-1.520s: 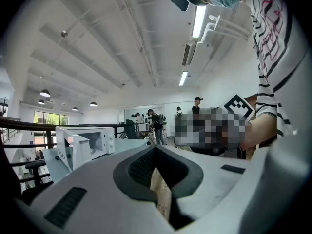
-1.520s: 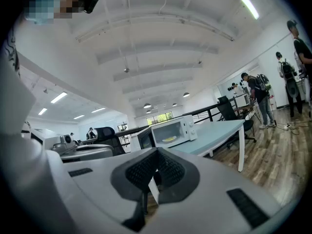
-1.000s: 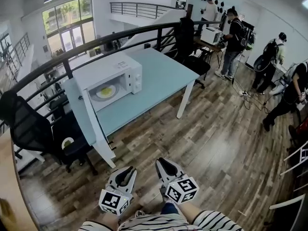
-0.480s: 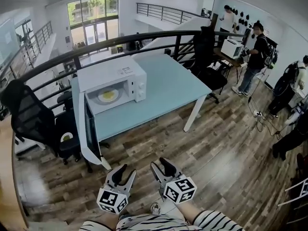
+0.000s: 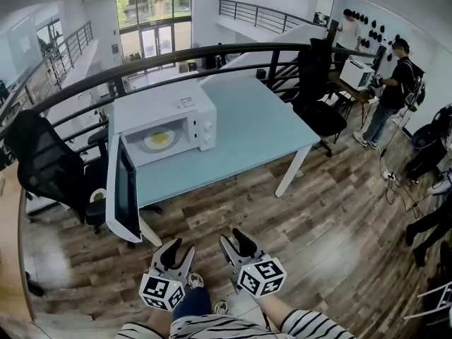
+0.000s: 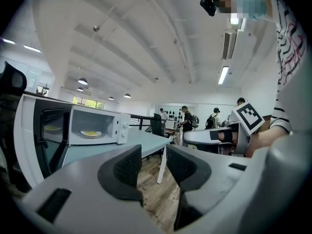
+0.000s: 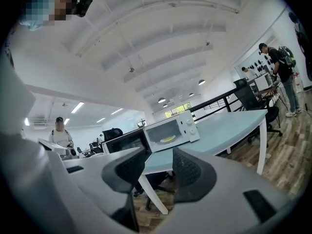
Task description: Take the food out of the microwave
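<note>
Well ahead of both claws, the microwave point(image 5: 166, 108) stands on the tabletop point(image 5: 247, 129) with its door point(image 5: 121, 189) swung wide. The food point(image 5: 159, 140), a yellow portion on a pale plate, lies inside the cavity. Left claw point(image 5: 179, 251) and right claw point(image 5: 236, 244) are both spread with nothing between the jaws. They are held low and side by side over the wooden floor, far short of the tabletop.

The door is the likeliest trouble. It juts out past the tabletop edge, ahead and to the left of the left claw. A straight approach on that side could knock it, swinging it or shoving the microwave. Coming in to the right of the door looks safer.

The plate is flat and low, which probably leaves little for the jaws to bite on. A pinch on the rim by one claw alone may tilt it and spill the food, or push it deeper into the cavity. Jaws entering too high could strike the cavity roof, and too low the sill. The cavity looks narrow for two claws at once, so they might clash there.

A black chair point(image 5: 46, 168) sits beyond the door, further left of the left claw. It should matter only if the person steps wide.
</note>
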